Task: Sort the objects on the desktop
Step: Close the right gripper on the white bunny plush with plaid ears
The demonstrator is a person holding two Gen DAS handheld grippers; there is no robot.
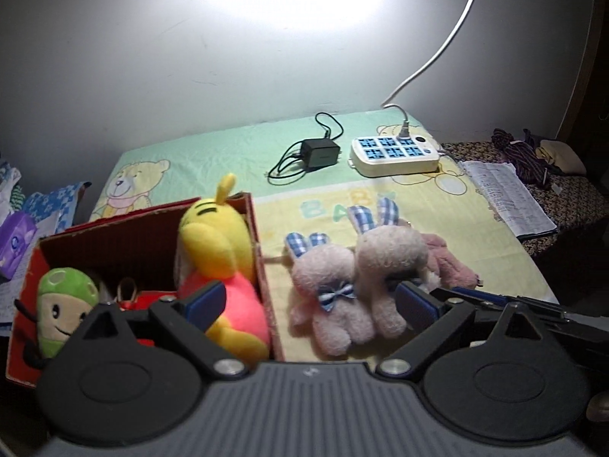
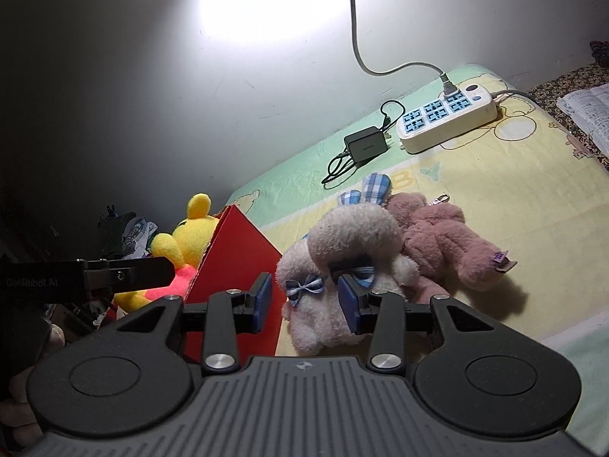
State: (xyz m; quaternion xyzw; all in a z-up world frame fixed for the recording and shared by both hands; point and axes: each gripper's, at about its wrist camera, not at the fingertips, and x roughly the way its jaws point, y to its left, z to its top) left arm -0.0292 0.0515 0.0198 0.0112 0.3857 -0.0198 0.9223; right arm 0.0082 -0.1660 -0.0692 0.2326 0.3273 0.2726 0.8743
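— Where the two pale bunnies lie side by side, how do they sit against the jaws?

— The nearer pale bunny (image 2: 323, 297), with its checked bow, lies on the bed sheet (image 2: 514, 198) partly between the spread jaws of the right gripper (image 2: 306, 302); whether either pad touches it, I cannot tell. Its twin (image 2: 354, 236) lies against it, farther off, and a darker pink plush (image 2: 437, 236) lies just beside that one, toward the sheet's right edge.

— And the left gripper?

— The left gripper (image 1: 310, 306) is released too, its jaws wide apart. One pad sits in front of the yellow bear (image 1: 220, 259) standing in the red box (image 1: 262, 266); the other sits in front of the second bunny. A green plush (image 1: 64, 308) is at the box's left end. The box stands on the sheet just left of the bunnies.

— Any writing?

— "BABY" is printed on the sheet (image 1: 331, 205), partly hidden by the bunnies' checked ears. The other gripper's arm, seen from the right wrist, carries small pale lettering too blurred to read. Near the sheet's far edge lie a black charger (image 1: 319, 152) and a white power strip (image 1: 396, 154), well apart from the toys. Printed pages (image 1: 510, 198) lie off the right edge, text illegible.
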